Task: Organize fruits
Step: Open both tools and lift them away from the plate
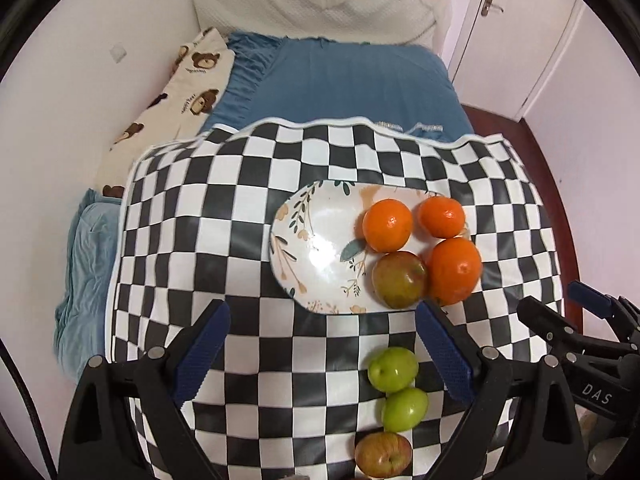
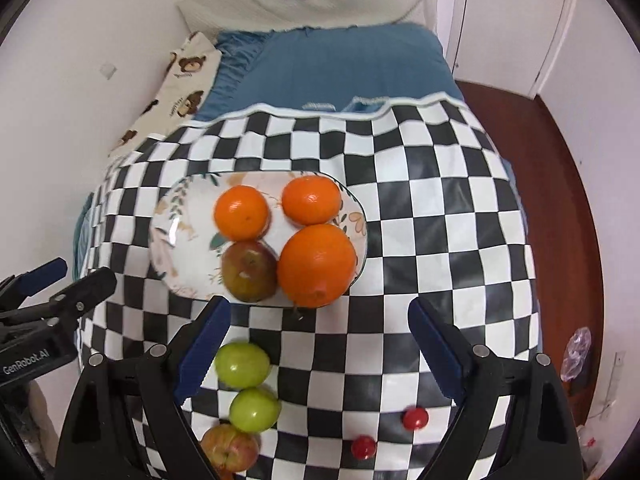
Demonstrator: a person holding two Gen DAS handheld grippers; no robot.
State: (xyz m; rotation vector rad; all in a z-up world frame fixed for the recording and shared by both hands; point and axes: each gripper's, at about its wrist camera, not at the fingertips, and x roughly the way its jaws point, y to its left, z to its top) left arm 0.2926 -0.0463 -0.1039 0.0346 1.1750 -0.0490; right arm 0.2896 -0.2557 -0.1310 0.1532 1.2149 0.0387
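A floral white plate (image 1: 316,240) (image 2: 176,240) lies on the checkered cloth (image 1: 240,216) (image 2: 440,216). It holds three oranges (image 1: 387,225) (image 2: 316,265) and a brownish apple (image 1: 399,279) (image 2: 249,271). Nearer the camera, off the plate, lie two green fruits (image 1: 393,369) (image 2: 242,364), one behind the other, and a red-yellow apple (image 1: 383,454) (image 2: 229,449). Two small red fruits (image 2: 415,418) lie to the right. My left gripper (image 1: 322,344) is open above the cloth, with nothing between its fingers. My right gripper (image 2: 320,340) is open too, and empty.
The cloth covers a raised surface beside a bed with a blue sheet (image 1: 344,80), a bear-print pillow (image 1: 180,92) and a white pillow (image 1: 316,12). A door (image 1: 516,32) and red-brown floor (image 2: 560,184) are to the right. Each gripper shows at the edge of the other's view.
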